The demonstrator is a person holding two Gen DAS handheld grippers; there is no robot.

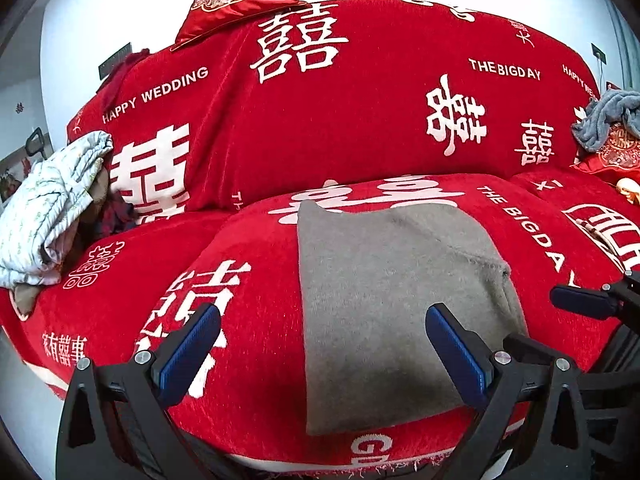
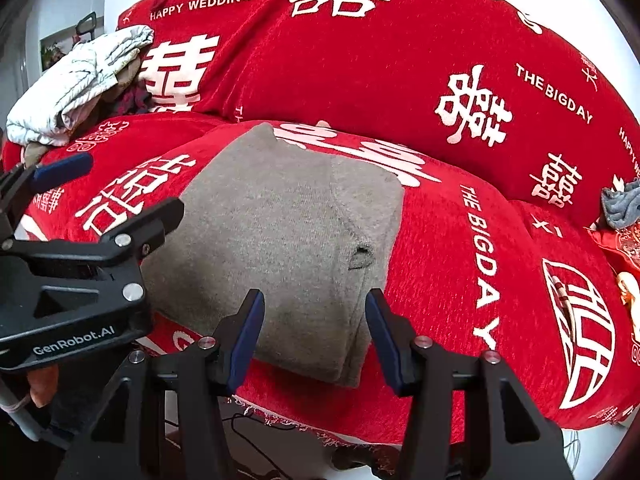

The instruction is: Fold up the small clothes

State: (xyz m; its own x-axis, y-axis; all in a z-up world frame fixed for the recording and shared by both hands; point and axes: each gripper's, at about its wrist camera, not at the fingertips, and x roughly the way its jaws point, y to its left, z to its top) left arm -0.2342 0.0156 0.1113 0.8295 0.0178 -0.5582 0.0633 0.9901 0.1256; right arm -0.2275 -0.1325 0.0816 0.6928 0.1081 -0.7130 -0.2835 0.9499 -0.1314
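Left wrist view: a grey knit garment (image 1: 384, 308), folded into a rough rectangle, lies flat on the middle seat cushion of a sofa (image 1: 360, 120) draped in a red cover printed with white double-happiness characters and the words "HAPPY WEDDING" and "THE BIG DAY". The left gripper (image 1: 322, 340) hangs above the garment's near left edge at lower centre of the frame, its blue pads spread wide and clamping nothing; one pad sits over red cover, the other over grey knit. At the right edge, one blue-padded finger of the right gripper (image 1: 580, 300) pokes into view. A pale quilted bundle (image 1: 52, 216) is heaped on the seat at the left edge, a red embroidered cushion (image 1: 240, 0) perches on the backrest at upper left, and a grey towel (image 1: 608, 118) is crumpled on another red cushion at the right edge.

In the right wrist view the garment (image 2: 280, 240) fills the centre of the frame, with a small hole or notch along a seam toward its right side. The right gripper (image 2: 316, 332) is at lower centre, jaws part open and apart from the cloth, framing the garment's near right corner without gripping it. The left gripper (image 2: 120, 196) enters from the left edge, beside the garment's left side. The quilted bundle (image 2: 80, 84) lies at upper left and the towel (image 2: 624, 204) at the right edge.
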